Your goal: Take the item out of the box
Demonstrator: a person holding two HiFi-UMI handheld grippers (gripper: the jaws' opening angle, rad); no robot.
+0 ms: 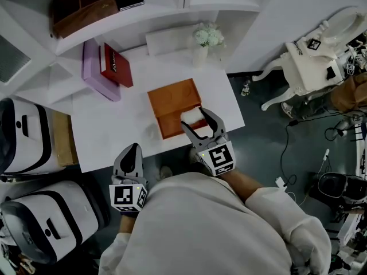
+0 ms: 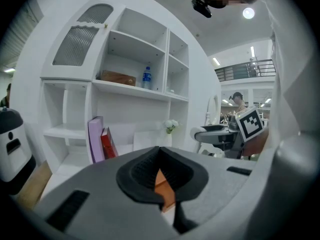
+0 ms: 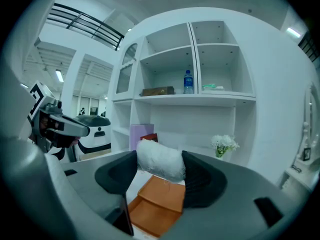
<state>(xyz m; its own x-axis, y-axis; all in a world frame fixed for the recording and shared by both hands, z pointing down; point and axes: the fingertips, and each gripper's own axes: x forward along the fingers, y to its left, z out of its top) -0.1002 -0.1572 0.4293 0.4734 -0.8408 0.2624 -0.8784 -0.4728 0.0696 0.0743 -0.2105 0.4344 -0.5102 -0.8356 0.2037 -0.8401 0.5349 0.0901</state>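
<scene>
An orange box (image 1: pixel 172 105) lies open on the white table (image 1: pixel 109 128), its lid folded back toward the shelves. My right gripper (image 1: pixel 199 122) hovers over the box's near right corner, shut on a white fluffy item (image 1: pixel 193 116). In the right gripper view the white item (image 3: pixel 160 160) is pressed between the two dark pads, with the orange box (image 3: pixel 159 204) below it. My left gripper (image 1: pixel 131 152) stays at the table's front edge, left of the box, shut and holding nothing. A sliver of the orange box (image 2: pixel 163 185) shows past its closed jaws.
A purple box (image 1: pixel 94 69) and a red book (image 1: pixel 117 65) lean at the table's back left. A vase of white flowers (image 1: pixel 205 40) stands behind the box. Shelves with a brown case (image 1: pixel 80 6) rise beyond. White machines (image 1: pixel 28 136) stand left, a white chair (image 1: pixel 312 62) right.
</scene>
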